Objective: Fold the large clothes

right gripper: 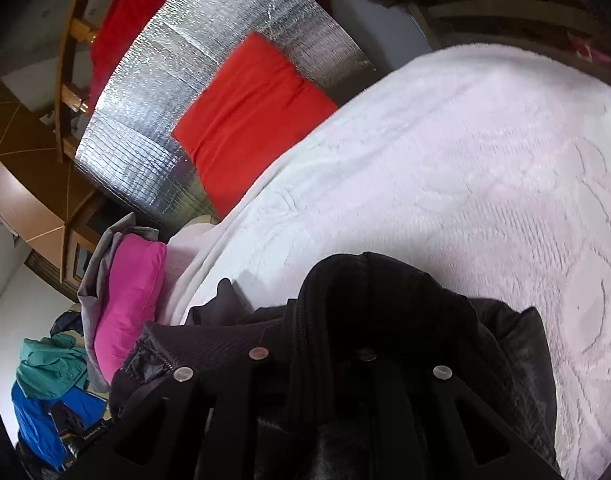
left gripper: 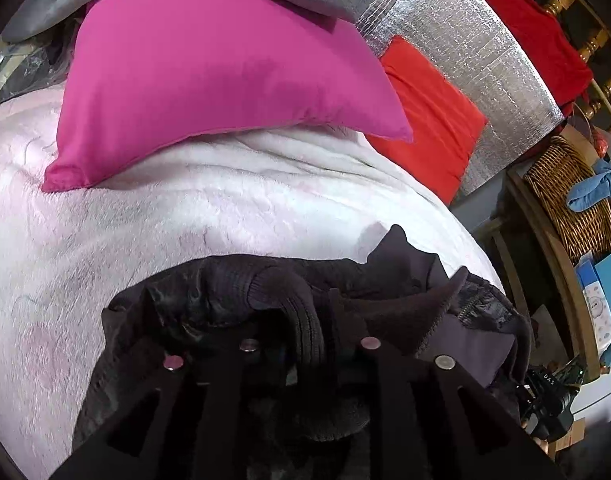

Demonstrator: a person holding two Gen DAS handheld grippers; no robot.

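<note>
A black jacket [left gripper: 209, 292] with ribbed knit cuffs lies bunched on a white-pink fleece blanket [left gripper: 185, 220] that covers a bed. My left gripper [left gripper: 301, 320] is low over the jacket. Its jaws stand slightly parted, and a ribbed cuff [left gripper: 305, 336] lies loosely in the gap. In the right wrist view the same jacket [right gripper: 425, 300] sits on the blanket [right gripper: 465, 160]. My right gripper [right gripper: 325, 320] is also slightly parted, with a ribbed black band of the jacket [right gripper: 305, 320] running between its fingers. The dark fabric partly hides the fingertips of both.
A magenta pillow [left gripper: 209, 80] and a red cushion [left gripper: 425, 120] lie at the head of the bed against a silver foil panel [left gripper: 485, 60]. A wicker basket [left gripper: 565, 208] stands beside the bed. Green clothes [right gripper: 49, 364] and blue clothes [right gripper: 37, 420] are piled off the bed's edge.
</note>
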